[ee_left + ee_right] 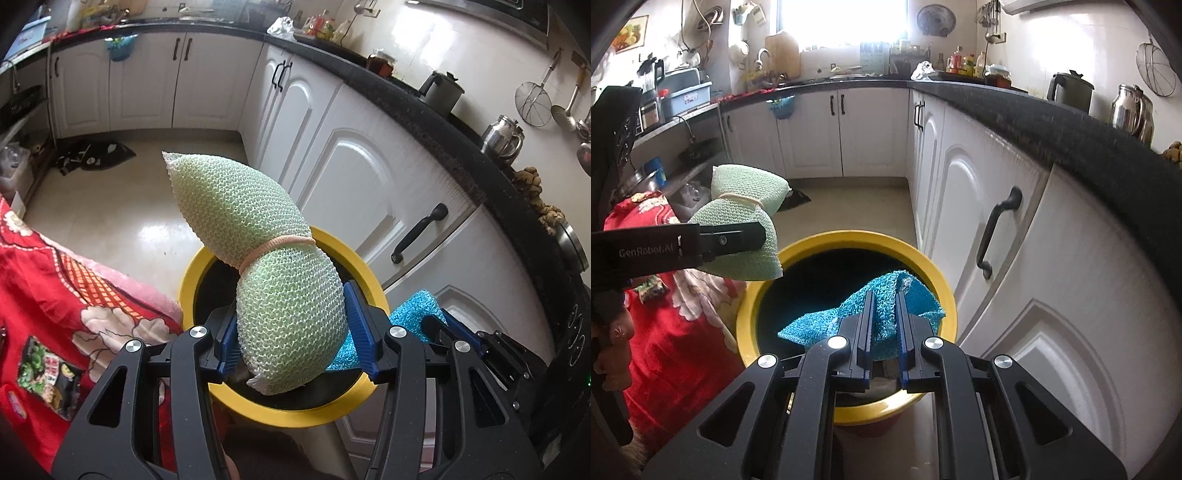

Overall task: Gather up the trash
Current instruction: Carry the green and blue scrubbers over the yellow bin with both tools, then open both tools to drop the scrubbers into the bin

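Green mesh scrubber [280, 288] sits dead centre in the left wrist view, pinched at its fat lower bulb by the left gripper [295, 332], right over the yellow-rimmed bin [192, 277]. Looks super light and squishy to me, knitted netting with a rubber band [277, 245] cinching the middle, so the pads sink in and it probably won't slip; grabbing the bulb or the banded waist both seem fine. Over in the right wrist view, the right gripper [884, 325] has its jaws squeezed nearly together on a floppy blue mesh cloth [857, 317] at lower centre, draped above the bin mouth. That one's limp, so I'd guess any bunched fold works.
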Action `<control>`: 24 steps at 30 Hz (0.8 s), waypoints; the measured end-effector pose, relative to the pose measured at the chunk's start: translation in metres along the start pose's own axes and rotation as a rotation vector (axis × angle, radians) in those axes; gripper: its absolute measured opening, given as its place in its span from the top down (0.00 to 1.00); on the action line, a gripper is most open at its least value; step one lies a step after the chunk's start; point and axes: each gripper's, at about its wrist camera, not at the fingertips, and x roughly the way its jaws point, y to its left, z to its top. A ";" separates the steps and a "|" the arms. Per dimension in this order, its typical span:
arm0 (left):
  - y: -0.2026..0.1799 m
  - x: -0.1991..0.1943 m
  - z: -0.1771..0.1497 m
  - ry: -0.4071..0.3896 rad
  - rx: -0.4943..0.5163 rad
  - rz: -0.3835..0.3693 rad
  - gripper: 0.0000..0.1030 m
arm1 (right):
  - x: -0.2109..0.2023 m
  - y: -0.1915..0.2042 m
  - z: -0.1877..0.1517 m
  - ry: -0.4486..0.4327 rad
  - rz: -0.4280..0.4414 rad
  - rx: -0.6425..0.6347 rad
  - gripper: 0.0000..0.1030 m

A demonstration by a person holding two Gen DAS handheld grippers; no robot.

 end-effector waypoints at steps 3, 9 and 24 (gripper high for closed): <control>0.001 0.007 -0.001 0.019 -0.008 -0.004 0.58 | 0.006 -0.001 -0.003 0.011 -0.014 -0.003 0.90; 0.003 0.018 -0.005 0.052 -0.013 -0.010 0.57 | 0.013 -0.001 -0.008 0.026 -0.022 -0.002 0.89; 0.012 0.011 -0.003 0.049 -0.039 0.024 0.36 | 0.012 -0.011 -0.006 0.019 -0.026 0.051 0.62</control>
